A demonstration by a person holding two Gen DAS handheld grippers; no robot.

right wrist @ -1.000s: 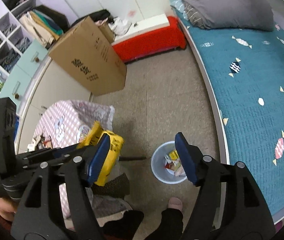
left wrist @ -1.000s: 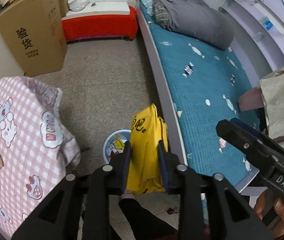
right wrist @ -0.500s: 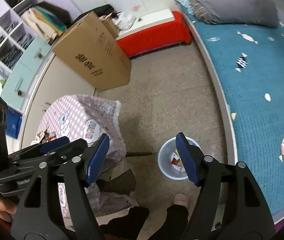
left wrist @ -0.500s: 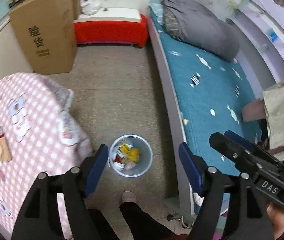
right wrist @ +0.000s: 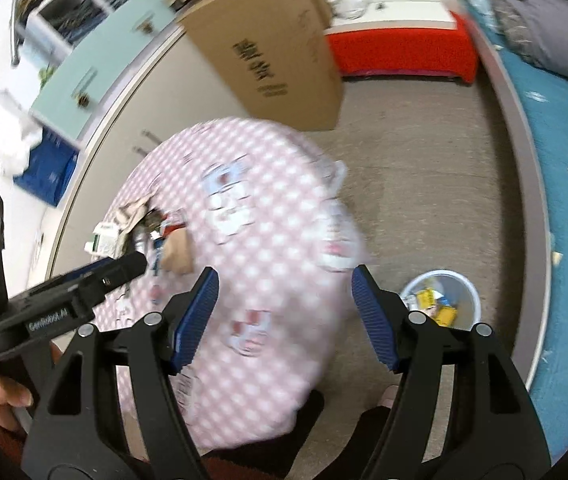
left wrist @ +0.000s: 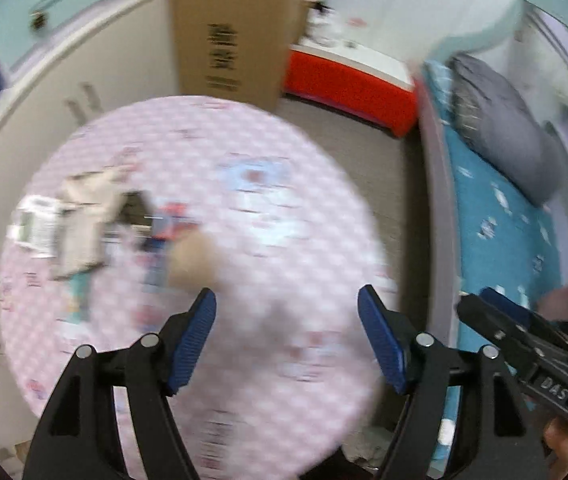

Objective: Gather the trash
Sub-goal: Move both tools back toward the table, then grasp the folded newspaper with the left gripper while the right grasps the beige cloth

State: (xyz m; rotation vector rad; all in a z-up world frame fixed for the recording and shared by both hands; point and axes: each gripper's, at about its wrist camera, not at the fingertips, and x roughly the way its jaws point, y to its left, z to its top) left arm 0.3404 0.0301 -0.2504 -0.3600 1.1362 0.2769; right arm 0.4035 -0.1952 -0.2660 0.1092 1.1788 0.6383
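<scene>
A round table with a pink checked cloth (left wrist: 268, 216) fills the blurred left wrist view. Trash lies on its left part: a brown paper piece (left wrist: 194, 260), a beige wrapper (left wrist: 84, 236), a white packet (left wrist: 38, 220) and a red and blue wrapper (left wrist: 172, 220). My left gripper (left wrist: 285, 332) is open and empty above the table. My right gripper (right wrist: 284, 312) is open and empty over the table's edge (right wrist: 268, 248). A white bin (right wrist: 439, 300) with yellow wrappers stands on the floor to the right. The pile (right wrist: 152, 232) also shows in the right wrist view.
A large cardboard box (right wrist: 272, 48) stands behind the table against white cabinets (left wrist: 96, 68). A red bench (right wrist: 399, 52) lies at the back. A bed with a teal cover (right wrist: 563, 168) and grey duvet (left wrist: 507, 120) runs along the right. My foot (right wrist: 387, 396) is near the bin.
The left gripper let the yellow wrapper drop into the bin, then swung left over the table. The right gripper also turned left toward the table and stayed open.
</scene>
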